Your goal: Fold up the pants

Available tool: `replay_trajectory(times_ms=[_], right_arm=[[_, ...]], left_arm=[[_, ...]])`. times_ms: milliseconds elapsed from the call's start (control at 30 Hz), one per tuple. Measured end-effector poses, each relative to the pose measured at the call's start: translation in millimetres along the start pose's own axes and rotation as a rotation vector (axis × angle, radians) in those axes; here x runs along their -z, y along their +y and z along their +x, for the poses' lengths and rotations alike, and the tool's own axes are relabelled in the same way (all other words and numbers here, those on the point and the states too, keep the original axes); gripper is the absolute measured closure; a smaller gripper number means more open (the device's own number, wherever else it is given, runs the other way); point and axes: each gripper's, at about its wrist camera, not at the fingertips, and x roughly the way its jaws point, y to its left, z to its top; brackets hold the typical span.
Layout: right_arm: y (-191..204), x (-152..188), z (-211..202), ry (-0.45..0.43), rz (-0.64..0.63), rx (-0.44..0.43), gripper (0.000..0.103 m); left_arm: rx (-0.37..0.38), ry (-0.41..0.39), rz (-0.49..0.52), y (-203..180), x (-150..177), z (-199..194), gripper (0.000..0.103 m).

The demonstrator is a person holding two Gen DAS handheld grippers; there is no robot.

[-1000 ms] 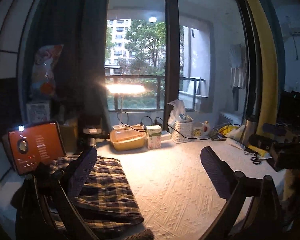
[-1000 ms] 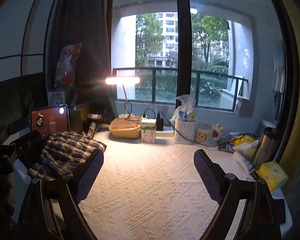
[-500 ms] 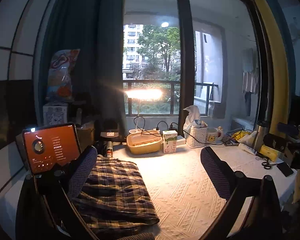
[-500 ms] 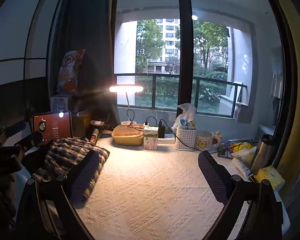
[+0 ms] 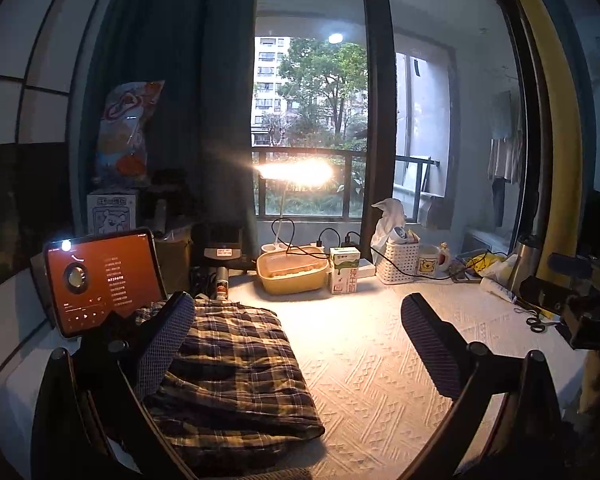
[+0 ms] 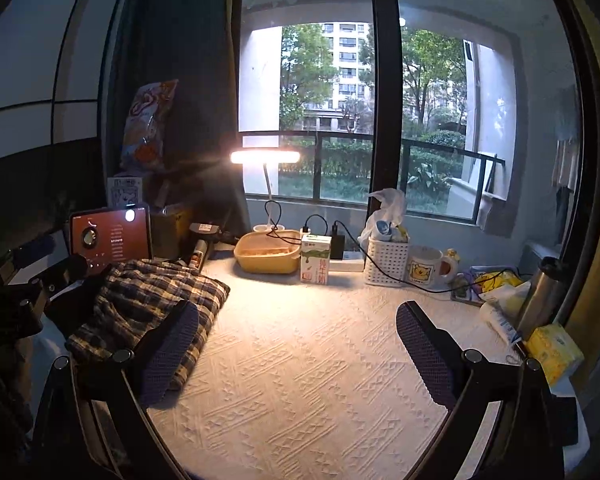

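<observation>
one folded pants (image 5: 236, 364), one tablet (image 5: 100, 280), one lamp (image 5: 296, 170), one mug (image 6: 426, 268), one carton (image 6: 315, 259)

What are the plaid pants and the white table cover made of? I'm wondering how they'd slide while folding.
Plaid pants: likely soft woven cotton or flannel, matte, with limp rumpled folds. White table cover: seemingly thick textile, matte, with raised geometric ridges.

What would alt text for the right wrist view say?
Folded plaid pants lie at the left of a white table, beyond the open right gripper. A lit lamp, tablet and clutter line the window side.
</observation>
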Motion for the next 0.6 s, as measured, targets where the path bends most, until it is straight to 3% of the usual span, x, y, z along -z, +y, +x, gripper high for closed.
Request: replay_trajectory(times_ms=[600], right_arm=[[-3.9, 1.6, -1.0, 0.001, 0.008, 0.003, 0.003]], left_arm=[[0.009, 0.003, 0.011, -5.9, -1.5, -0.6, 0.001]])
